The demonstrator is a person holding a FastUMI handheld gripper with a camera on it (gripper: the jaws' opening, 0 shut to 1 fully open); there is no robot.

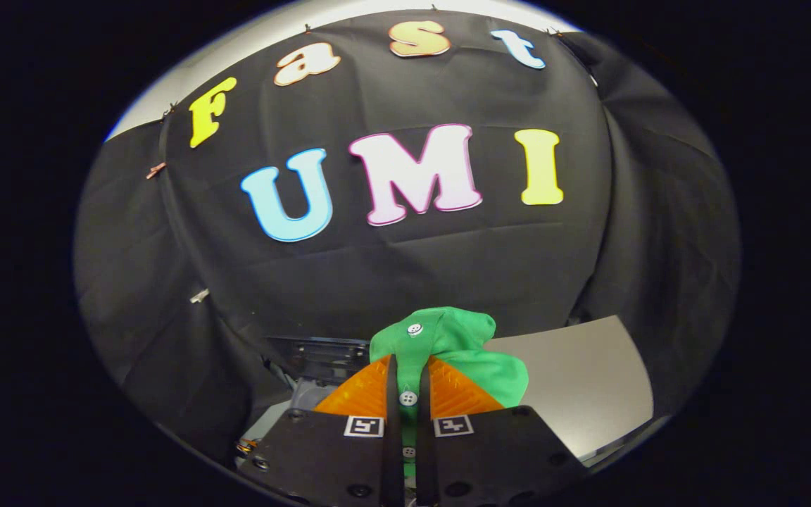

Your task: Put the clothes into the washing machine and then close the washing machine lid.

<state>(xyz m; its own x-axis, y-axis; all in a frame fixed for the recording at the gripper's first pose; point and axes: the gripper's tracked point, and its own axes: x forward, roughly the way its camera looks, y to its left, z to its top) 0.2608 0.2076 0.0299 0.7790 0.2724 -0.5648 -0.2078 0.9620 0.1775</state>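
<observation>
Gripper view: gripper [409,373] fingers clamped on green garment [458,345], buttons visible, held aloft. Grey surface [581,387] at 3 o'clock. Loading + lid closing judged still pending.

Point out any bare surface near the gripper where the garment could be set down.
The gripper is shut on the green garment. Bare room: the pale flat surface beyond the fingers, bordered by the garment and the black cloth wall. Crowded: the dark machine parts on the garment's other side.
</observation>
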